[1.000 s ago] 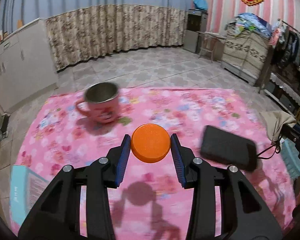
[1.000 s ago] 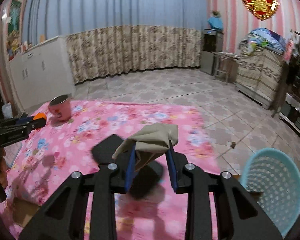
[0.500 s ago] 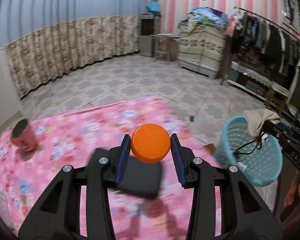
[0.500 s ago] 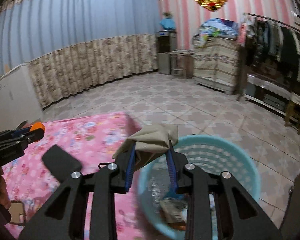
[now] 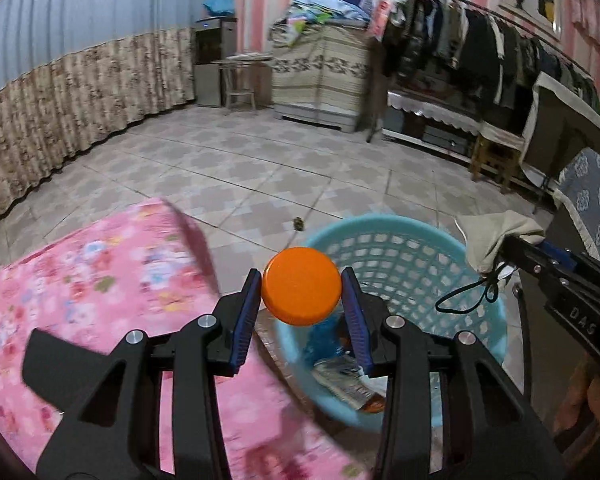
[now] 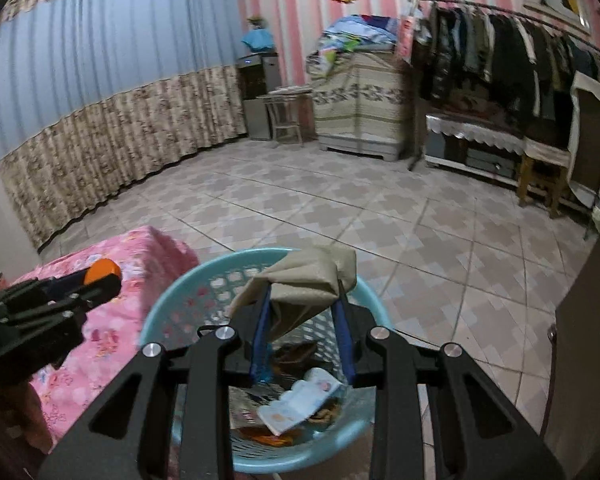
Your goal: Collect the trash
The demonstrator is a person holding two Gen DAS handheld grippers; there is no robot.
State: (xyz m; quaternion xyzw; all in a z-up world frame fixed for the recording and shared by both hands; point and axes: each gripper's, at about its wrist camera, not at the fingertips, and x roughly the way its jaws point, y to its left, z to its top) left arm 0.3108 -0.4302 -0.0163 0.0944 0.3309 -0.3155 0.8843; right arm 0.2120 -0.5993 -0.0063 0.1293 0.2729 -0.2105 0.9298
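The left tongs (image 5: 301,296) grip a round orange plastic cap (image 5: 301,286) above the near rim of the light-blue plastic mesh basket (image 5: 400,256). The right tongs (image 6: 303,336) clamp a crumpled beige cloth pouch (image 6: 304,280) over its middle. Judged best: release only once each item hangs inside the rim, beyond the pink floral table (image 5: 92,272).

Both wrist cams sit close above the blue basket (image 5: 404,256), angled down past it to the tiled floor. Left views from the pink-cloth table (image 5: 100,280) side, right nearly overhead; both share basket (image 6: 188,304), table corner.
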